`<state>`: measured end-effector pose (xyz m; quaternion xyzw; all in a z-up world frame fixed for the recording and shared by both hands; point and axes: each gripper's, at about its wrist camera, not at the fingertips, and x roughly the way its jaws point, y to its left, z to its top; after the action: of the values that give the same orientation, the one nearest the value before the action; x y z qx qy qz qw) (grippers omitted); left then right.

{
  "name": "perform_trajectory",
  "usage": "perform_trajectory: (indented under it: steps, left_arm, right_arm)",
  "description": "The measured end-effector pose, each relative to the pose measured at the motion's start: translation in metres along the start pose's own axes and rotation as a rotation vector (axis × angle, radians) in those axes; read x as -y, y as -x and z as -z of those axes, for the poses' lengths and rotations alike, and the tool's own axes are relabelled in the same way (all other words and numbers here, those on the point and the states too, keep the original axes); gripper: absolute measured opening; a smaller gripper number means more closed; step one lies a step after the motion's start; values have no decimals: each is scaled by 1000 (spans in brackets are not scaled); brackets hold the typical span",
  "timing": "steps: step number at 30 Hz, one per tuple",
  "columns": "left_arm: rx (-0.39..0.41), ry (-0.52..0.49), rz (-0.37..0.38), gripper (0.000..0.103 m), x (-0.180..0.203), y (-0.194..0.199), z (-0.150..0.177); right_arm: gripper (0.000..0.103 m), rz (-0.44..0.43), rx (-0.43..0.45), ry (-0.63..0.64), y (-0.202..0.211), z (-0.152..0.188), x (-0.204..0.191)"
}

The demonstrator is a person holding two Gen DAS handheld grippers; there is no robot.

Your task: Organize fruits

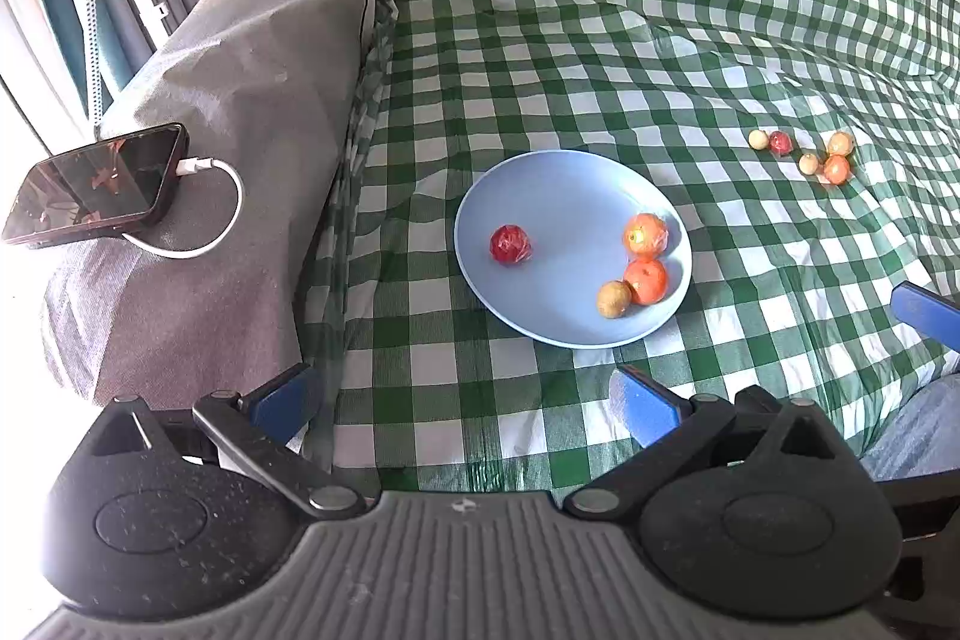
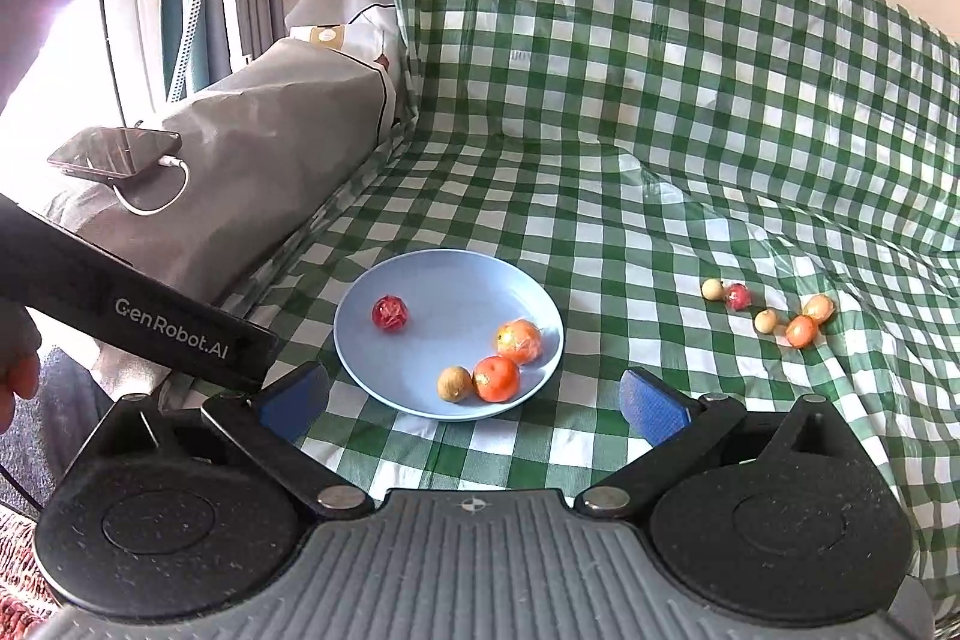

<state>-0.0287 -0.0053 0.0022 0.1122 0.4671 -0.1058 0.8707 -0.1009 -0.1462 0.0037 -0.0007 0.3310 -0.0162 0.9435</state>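
Note:
A light blue plate point(image 1: 558, 196) point(image 2: 432, 280) rests on the green checked cloth. On it lie a red fruit point(image 1: 510, 244) point(image 2: 390, 311), two orange fruits point(image 1: 645, 236) point(image 1: 645, 280) point(image 2: 518, 340) point(image 2: 495, 378) and a small brown fruit point(image 1: 613, 298) point(image 2: 454, 382). Several small fruits point(image 1: 804, 154) point(image 2: 768, 313) are scattered on the cloth to the plate's right. My left gripper point(image 1: 468, 400) is open and empty, held short of the plate. My right gripper point(image 2: 474, 394) is also open and empty, its blue pads point(image 2: 651, 409) straddling the plate's near rim from above.
A grey covered block point(image 1: 240, 148) point(image 2: 264, 142) stands left of the cloth, with a phone point(image 1: 96, 184) point(image 2: 114, 154) and white cable on it. The left gripper's body point(image 2: 150, 322) crosses the right wrist view at left. A blue finger of the right gripper point(image 1: 924, 310) shows at right.

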Motion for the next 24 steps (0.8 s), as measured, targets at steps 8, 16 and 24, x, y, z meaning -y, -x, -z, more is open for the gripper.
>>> perform_trajectory:
  steps: [8,16,24]
  left_arm:
    - [-9,-20,-26,103,3,-4,-1]
    - [-20,-44,-48,103,8,-9,-2]
    - [-28,-63,-53,103,16,-12,-6]
  right_arm:
    - [102,-5,-14,-11,-2,5,1]
    - [102,-7,-33,-31,-7,7,1]
    - [102,-8,-45,-71,-11,8,6]
